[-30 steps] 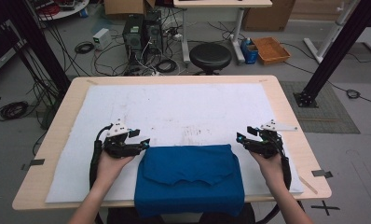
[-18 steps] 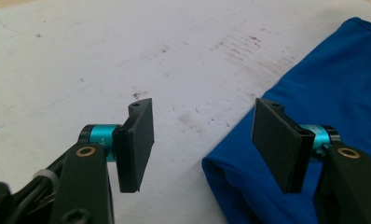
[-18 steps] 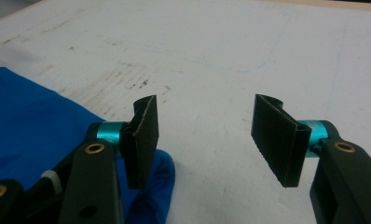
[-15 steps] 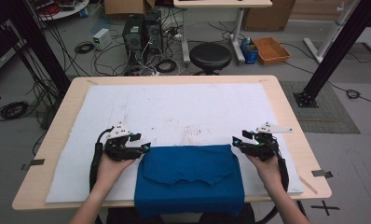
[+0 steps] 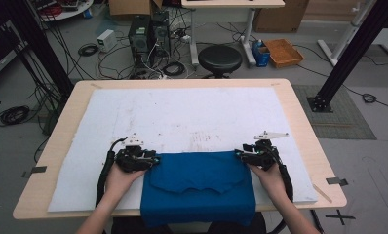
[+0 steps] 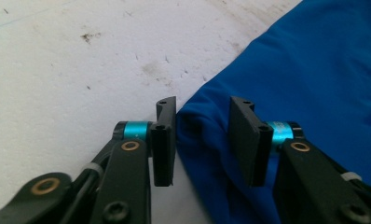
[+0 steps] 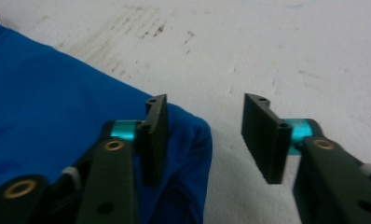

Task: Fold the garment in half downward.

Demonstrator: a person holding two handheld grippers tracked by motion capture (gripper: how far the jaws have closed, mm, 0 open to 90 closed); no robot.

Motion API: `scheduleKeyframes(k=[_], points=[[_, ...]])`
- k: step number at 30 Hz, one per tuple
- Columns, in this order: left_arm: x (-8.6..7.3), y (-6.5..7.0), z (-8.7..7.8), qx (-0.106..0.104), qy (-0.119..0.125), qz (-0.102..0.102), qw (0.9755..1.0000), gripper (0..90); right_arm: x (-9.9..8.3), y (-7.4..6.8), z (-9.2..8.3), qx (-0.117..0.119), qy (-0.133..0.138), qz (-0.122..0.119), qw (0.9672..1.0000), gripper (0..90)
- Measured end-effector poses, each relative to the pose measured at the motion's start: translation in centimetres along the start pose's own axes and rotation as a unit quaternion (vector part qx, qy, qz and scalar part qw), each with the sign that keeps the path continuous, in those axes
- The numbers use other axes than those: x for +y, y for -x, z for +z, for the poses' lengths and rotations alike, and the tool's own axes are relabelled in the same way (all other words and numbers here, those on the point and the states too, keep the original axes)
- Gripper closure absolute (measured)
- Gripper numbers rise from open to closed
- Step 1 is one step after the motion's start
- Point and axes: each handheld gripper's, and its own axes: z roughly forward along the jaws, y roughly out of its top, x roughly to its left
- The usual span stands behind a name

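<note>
Now closing in on both far corners of the blue cloth (image 5: 198,187), folded at the near edge of the white mat (image 5: 192,117). Left gripper (image 6: 203,140) half shut since a second ago, corner fold between the jaws, not yet pinched. Right gripper (image 7: 204,140) likewise narrowed and lower, straddling its corner loosely. Probably a paired grasp, ready for lifting or folding.

Both forearms come in from the near edge, hands low and level. The left tool (image 5: 150,159) and right tool (image 5: 241,155) point inward toward each other; each has just been closing its jaws, which stand partly apart.
</note>
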Motion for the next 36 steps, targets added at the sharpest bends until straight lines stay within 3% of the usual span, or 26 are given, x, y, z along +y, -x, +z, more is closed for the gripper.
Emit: scheduleKeyframes(k=[4,9,16,18,24,29,36], points=[[-0.2,0.2,0.2,-0.011,0.001,-0.006,0.9999,73.6,-0.3,0.2,0.6,0.023,-0.023,0.001,0.9995,72.3],[-0.2,0.6,0.2,-0.006,0.005,0.006,1.0000,82.3,-0.4,0.1,0.4,0.029,-0.017,-0.005,0.9994,82.2],[0.8,-0.3,0.2,0.008,0.010,0.016,0.9998,83.5,0.8,0.7,0.1,0.025,0.002,-0.013,0.9996,82.9],[1.5,-0.8,0.2,0.019,0.008,0.028,0.9994,83.5,1.4,1.0,0.3,0.021,0.006,-0.017,0.9996,82.9],[3.7,-2.6,1.0,0.038,0.015,0.032,0.9987,83.5,3.7,1.9,1.4,0.002,0.006,-0.030,0.9995,82.8],[5.3,-4.1,1.8,0.048,0.026,0.023,0.9983,83.4,5.6,2.7,2.4,-0.012,0.006,-0.037,0.9992,82.8],[7.5,-5.8,3.1,0.064,0.012,0.030,0.9974,83.4,7.2,3.9,3.8,-0.029,0.005,-0.041,0.9987,82.7]])
